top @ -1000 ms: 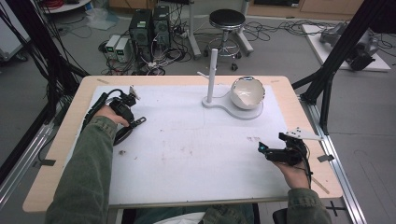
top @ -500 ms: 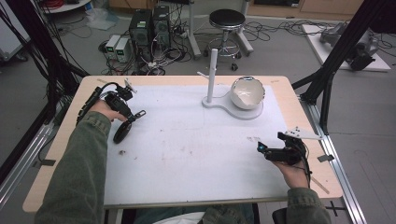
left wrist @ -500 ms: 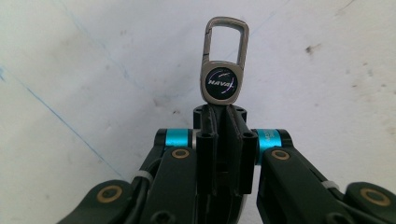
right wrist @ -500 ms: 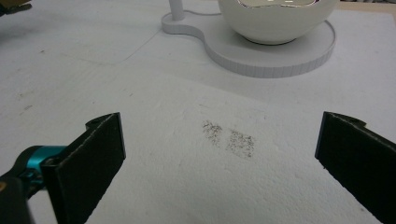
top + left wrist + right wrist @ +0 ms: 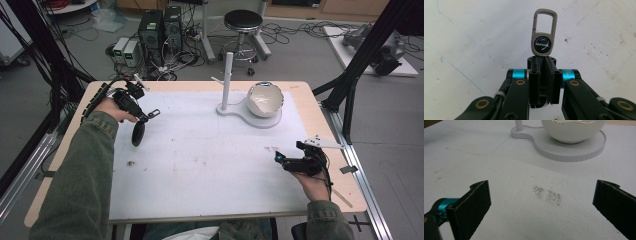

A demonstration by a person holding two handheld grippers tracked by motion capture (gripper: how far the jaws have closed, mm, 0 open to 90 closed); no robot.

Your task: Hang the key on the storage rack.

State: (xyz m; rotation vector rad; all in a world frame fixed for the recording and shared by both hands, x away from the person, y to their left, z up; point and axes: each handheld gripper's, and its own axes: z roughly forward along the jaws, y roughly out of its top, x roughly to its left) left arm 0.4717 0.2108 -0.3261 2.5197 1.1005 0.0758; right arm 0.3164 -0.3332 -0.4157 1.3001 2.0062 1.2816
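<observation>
My left gripper is held above the table's back left, shut on a key ring. Its grey metal carabiner clip, with a round dark logo badge, sticks out past the fingertips. In the high view the clip points right, and a black oblong part hangs below the gripper. My right gripper rests low at the front right, open and holding nothing. Its black pads stand wide apart over bare white mat.
A white stand with an upright post and a white bowl sits at the back centre-right. The right gripper view shows the bowl on the stand's base ahead of the jaws. A white mat covers the wooden table.
The left gripper has risen and shifted a little toward the back right with the key ring, whose black part now hangs free. The right gripper has barely moved.
</observation>
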